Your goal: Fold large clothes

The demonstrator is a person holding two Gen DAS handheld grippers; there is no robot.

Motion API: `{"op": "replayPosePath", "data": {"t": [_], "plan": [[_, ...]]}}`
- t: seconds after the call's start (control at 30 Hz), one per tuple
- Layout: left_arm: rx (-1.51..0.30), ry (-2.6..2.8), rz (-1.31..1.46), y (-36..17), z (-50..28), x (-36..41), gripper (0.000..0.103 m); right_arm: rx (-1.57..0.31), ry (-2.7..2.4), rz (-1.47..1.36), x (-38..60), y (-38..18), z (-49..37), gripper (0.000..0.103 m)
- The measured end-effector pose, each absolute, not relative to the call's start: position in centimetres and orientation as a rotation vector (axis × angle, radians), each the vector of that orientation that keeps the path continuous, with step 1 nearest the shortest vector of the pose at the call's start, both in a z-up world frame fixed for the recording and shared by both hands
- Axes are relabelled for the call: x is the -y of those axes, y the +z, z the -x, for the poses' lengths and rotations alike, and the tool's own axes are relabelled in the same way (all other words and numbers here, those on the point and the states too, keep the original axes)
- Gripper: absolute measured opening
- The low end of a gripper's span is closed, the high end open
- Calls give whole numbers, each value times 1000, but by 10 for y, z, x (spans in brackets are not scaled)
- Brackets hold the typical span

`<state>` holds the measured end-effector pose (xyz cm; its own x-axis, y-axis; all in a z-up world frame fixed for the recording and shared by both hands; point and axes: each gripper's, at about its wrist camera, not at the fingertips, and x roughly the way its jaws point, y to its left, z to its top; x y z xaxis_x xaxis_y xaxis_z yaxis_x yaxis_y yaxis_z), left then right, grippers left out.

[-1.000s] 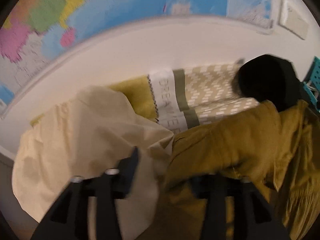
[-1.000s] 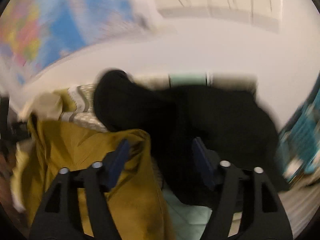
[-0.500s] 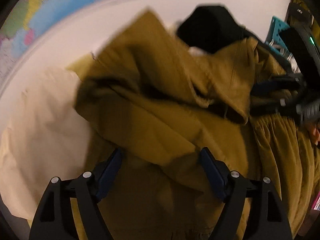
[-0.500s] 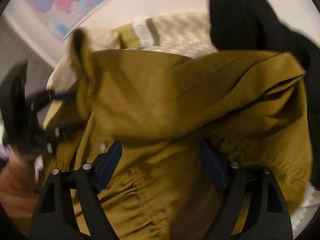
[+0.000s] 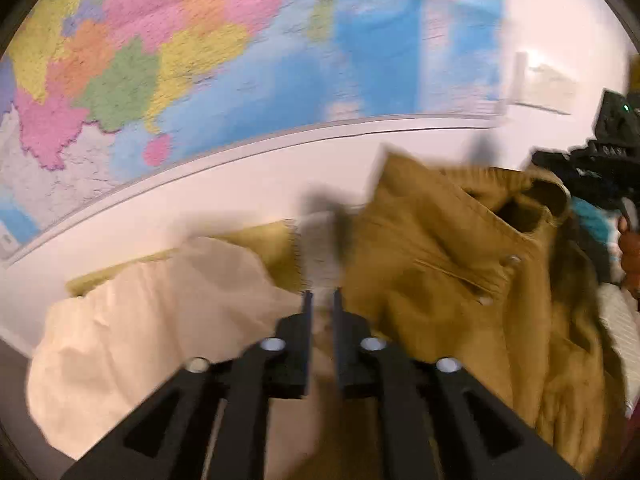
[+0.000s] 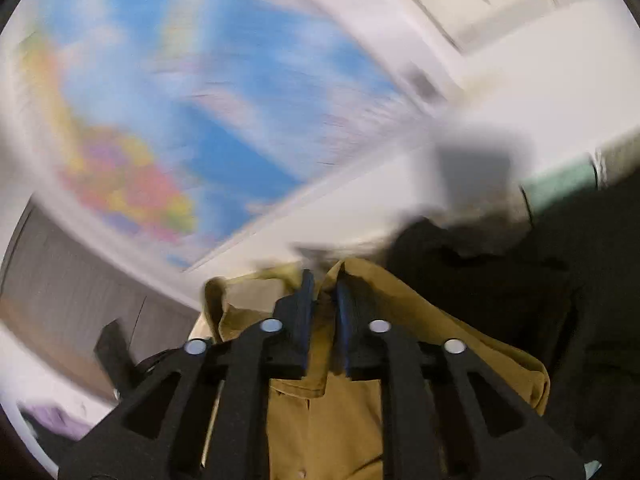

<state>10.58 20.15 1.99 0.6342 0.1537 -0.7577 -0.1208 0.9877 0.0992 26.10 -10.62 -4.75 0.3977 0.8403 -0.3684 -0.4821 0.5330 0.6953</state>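
- Mustard-brown cloth, a large jacket (image 5: 452, 264) with snap buttons and a collar, hangs in the air in front of a white wall.
- Left tongs (image 5: 320, 308) are drawn narrow, with only a thin gap between the two dark fingers; the jacket spreads up and to the right of them, and brown cloth lies blurred under their tips. Whether cloth is pinched there cannot be told from the left wrist view.
- Right tongs (image 6: 322, 292) are closed to a narrow gap on a fold of the jacket (image 6: 320, 408) near its collar, and the cloth hangs down below them between the two arms.
- From the left wrist view, the right tongs show at the far right edge, at the jacket's top corner.
- Cream fabric (image 5: 152, 332) lies bunched to the left of the left tongs, beside the jacket.
- Black garment (image 6: 520, 300) sits piled to the right of the right tongs, behind the jacket.
- Coloured wall map (image 5: 200, 60) fills the wall above; both views are blurred by motion.
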Motion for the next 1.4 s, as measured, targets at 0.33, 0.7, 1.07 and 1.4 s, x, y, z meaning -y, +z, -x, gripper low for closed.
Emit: {"op": "replayPosePath", "data": {"t": [0.33, 0.7, 1.07, 1.4], "plan": [[-927, 12, -78, -14, -47, -177, 69, -627, 841, -199, 115, -33, -177, 86], [-1004, -274, 1, -55, 52, -139, 84, -853, 960, -55, 160, -142, -24, 90], [-1045, -215, -45, -61, 61, -127, 5, -797, 997, -229, 151, -162, -21, 1], [-947, 446, -230, -19, 62, -241, 57, -636, 859, -313, 230, -112, -19, 49]]}}
